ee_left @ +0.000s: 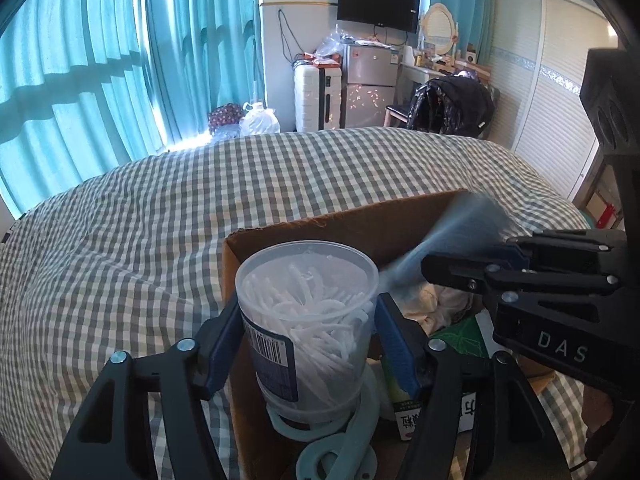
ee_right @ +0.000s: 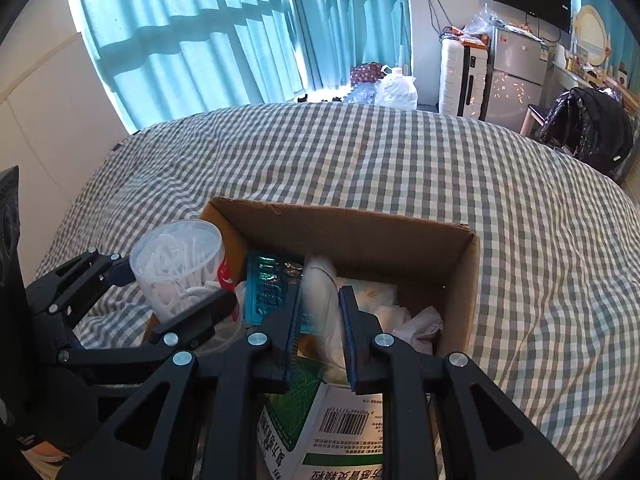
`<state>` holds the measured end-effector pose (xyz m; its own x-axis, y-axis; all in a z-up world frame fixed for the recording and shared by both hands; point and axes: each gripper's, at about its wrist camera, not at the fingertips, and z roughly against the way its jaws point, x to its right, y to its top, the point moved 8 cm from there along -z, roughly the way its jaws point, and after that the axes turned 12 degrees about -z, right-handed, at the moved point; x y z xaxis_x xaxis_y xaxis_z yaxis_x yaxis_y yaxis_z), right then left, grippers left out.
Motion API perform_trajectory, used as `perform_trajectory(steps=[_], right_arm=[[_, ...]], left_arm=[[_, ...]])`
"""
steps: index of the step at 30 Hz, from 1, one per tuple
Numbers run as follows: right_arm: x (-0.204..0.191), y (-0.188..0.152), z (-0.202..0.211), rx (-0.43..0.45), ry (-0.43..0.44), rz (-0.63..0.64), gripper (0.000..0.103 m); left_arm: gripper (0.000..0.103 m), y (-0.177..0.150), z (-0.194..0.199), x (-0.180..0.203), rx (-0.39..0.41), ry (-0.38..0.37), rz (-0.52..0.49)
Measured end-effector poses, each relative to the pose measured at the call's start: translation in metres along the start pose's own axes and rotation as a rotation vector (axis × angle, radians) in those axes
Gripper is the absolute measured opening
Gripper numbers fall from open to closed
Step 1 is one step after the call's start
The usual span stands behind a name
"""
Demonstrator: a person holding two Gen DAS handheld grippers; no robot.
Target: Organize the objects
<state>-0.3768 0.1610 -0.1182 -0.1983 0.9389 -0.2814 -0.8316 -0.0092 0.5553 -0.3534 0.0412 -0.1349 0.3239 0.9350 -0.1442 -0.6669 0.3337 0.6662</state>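
A clear plastic cup full of white picks stands upright in the left end of an open cardboard box. It rests on a pale teal hook. My left gripper straddles the cup, its blue pads close by the sides with no squeeze showing. In the right wrist view the cup sits between the left gripper's fingers. My right gripper hangs over the box with its jaws a narrow gap apart. A white item shows through that gap. A teal foil packet leans against its left finger, free of the pads.
The box lies on a bed with a grey checked cover. Inside it are a green and white carton and crumpled white tissue. A blurred blue-grey streak rises by the right gripper. Teal curtains, a fridge and a chair stand behind.
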Motion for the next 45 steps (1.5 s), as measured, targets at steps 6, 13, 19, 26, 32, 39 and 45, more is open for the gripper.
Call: perform_trajectory(steps=[6,13,19,26,32,39,45], right_arm=[[-0.004,0.003,0.031,0.06,-0.01,-0.016,0.035],[-0.008,0.018,0.102,0.153,-0.06,-0.031,0.046],[-0.022,0.022,0.199,0.297,-0.092,-0.017,0.064],[-0.046,0.007,0.322,0.497,-0.147,0.003,0.089],[-0.065,-0.018,0.388,0.614,-0.185,0.041,0.093],[-0.064,-0.053,0.409,0.677,-0.21,0.038,0.101],[-0.052,-0.079,0.402,0.718,-0.221,0.003,0.103]], left_arm=[[0.079,0.008,0.023,0.003,0.022,0.022,-0.015],[0.087,0.029,0.085,0.011,0.09,0.057,-0.03],[0.096,0.054,0.171,0.019,0.195,0.106,-0.045],[0.103,0.073,0.276,0.026,0.341,0.145,-0.036],[0.103,0.064,0.337,0.035,0.412,0.185,-0.056],[0.103,0.042,0.366,0.043,0.446,0.215,-0.045],[0.103,0.02,0.365,0.045,0.463,0.232,-0.015]])
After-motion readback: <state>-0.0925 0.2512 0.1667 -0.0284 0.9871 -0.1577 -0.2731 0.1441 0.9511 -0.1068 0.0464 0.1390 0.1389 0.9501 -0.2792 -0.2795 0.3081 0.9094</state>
